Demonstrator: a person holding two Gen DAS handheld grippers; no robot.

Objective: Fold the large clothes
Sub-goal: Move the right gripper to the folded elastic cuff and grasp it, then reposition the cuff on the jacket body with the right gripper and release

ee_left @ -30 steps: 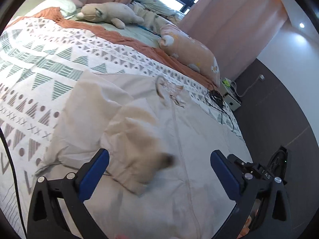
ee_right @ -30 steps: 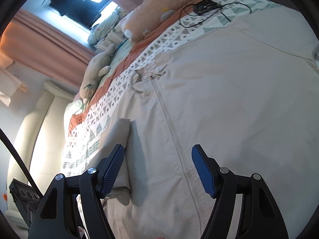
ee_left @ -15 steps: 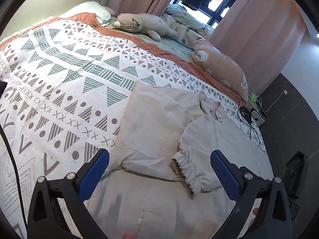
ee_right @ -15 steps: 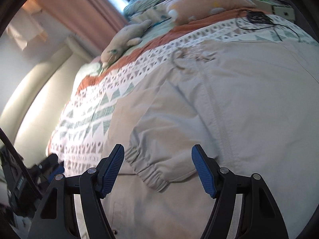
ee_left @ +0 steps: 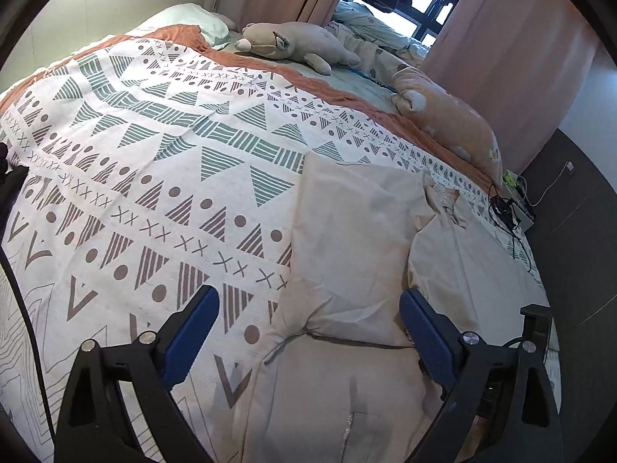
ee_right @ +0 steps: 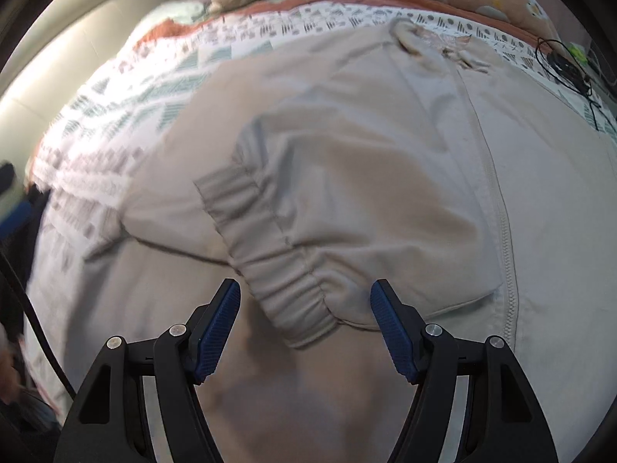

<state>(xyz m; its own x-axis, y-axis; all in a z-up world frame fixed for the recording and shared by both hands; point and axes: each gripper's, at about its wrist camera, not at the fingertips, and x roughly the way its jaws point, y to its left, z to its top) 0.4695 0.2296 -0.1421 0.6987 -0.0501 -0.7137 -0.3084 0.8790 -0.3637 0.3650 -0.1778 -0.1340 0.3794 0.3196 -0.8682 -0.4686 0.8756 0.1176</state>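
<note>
Over on the left, the left gripper hangs above the bed with its blue pads wide apart, and the jaws are closing a little; nothing is pressed between them, only the folded edge of the beige jacket lying below the gap. Left of that fold the patterned bedspread runs off under the dark lens rim, so its near edge is cut off. The jacket lies flat on the bedspread, collar toward the pillows, its left sleeve folded in across the chest. The lower hem is lost behind the gripper frame.

Further back, a grey plush toy and an orange plush pillow lie near the curtains. A tangle of black cable sits at the bed's far right corner; what it plugs into is too small to tell.

On to the right wrist view, which is smeared with motion blur, especially the left half. The right gripper stands partly open, pads clear of the cloth, with the sleeve's elastic cuff just ahead of them. The zipper runs down the right side, its bottom end hidden behind the finger.
</note>
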